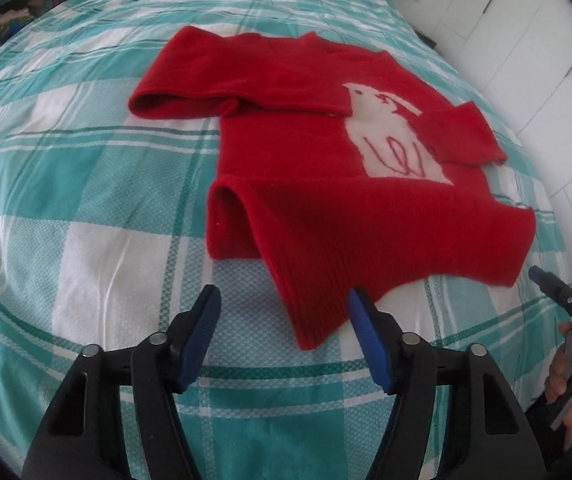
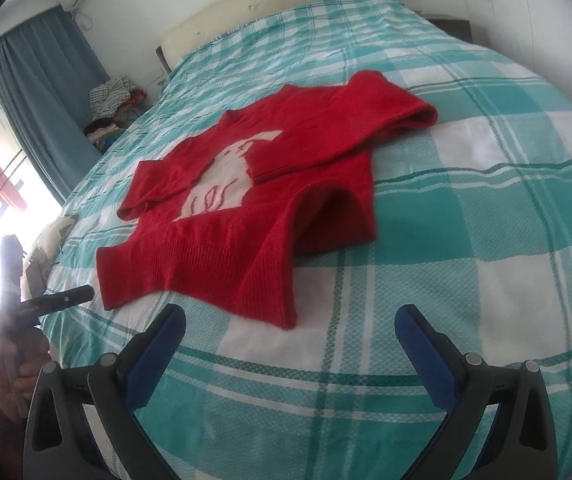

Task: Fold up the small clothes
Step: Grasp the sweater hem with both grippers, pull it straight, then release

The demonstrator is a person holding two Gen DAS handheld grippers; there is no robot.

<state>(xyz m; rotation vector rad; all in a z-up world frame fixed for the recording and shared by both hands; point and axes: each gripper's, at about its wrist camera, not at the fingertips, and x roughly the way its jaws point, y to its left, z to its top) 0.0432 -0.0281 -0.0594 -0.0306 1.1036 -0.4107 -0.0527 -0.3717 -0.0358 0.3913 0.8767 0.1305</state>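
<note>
While both tools gape empty | left tool (image 1: 283,300) | right tool (image 2: 290,318) | sweater (image 1: 326,168) on bed (image 1: 85,200)

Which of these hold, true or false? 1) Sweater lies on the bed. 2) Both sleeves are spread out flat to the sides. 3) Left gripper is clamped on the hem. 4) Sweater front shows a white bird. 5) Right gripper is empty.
1) True: the red sweater lies on the checked bedspread.
2) False: both sleeves are folded in across the chest.
3) False: the left gripper is open, with the hem not pinched.
4) True: a white bird.
5) True: the right gripper is open, holding nothing.
</note>
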